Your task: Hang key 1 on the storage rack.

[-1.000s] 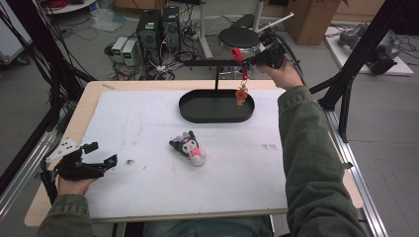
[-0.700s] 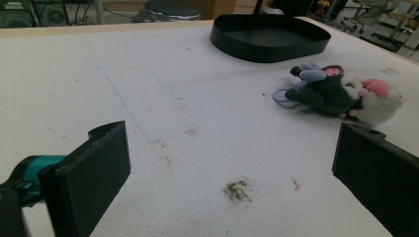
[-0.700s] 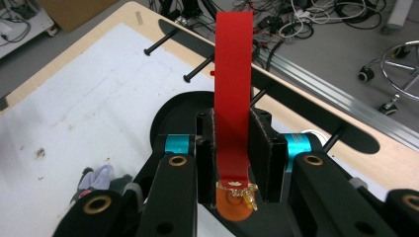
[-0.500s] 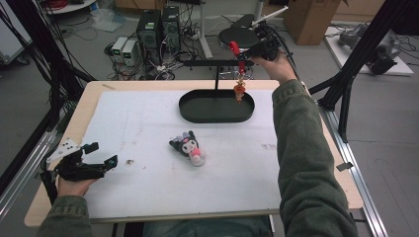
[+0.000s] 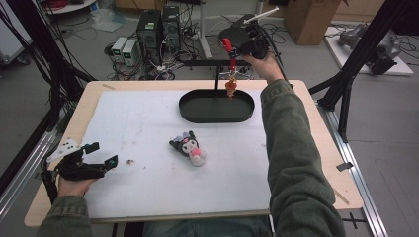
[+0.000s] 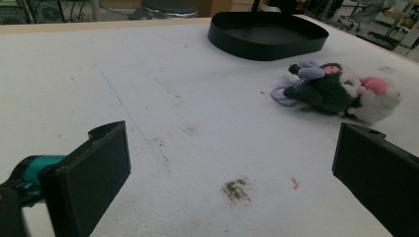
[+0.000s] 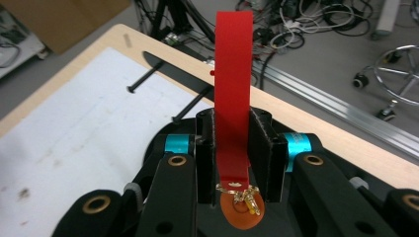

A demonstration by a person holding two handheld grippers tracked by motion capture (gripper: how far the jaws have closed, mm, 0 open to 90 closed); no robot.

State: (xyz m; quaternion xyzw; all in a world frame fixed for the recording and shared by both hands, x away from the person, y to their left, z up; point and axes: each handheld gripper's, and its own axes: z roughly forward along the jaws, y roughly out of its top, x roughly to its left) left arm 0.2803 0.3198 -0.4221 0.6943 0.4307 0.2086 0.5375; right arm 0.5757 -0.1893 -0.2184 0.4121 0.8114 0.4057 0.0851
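My right gripper is held high behind the table's far edge, shut on a red strap. An orange charm dangles from the strap beside the horizontal bar of a black stand, over its oval black tray. In the right gripper view the black jaws clamp the red strap and the charm sits below them. A dark plush toy with a pink end lies mid-table. My left gripper rests open at the front left, with the plush toy ahead and to the right of its jaws.
A white mat covers the wooden table. The person's right sleeve reaches along the right side. Computers, cables and a stool stand on the floor beyond the far edge. Black frame posts flank the table.
My right gripper has moved left and away with the strap, carrying the charm from over the tray's right part toward the stand's bar. The left gripper and the plush have stayed put.
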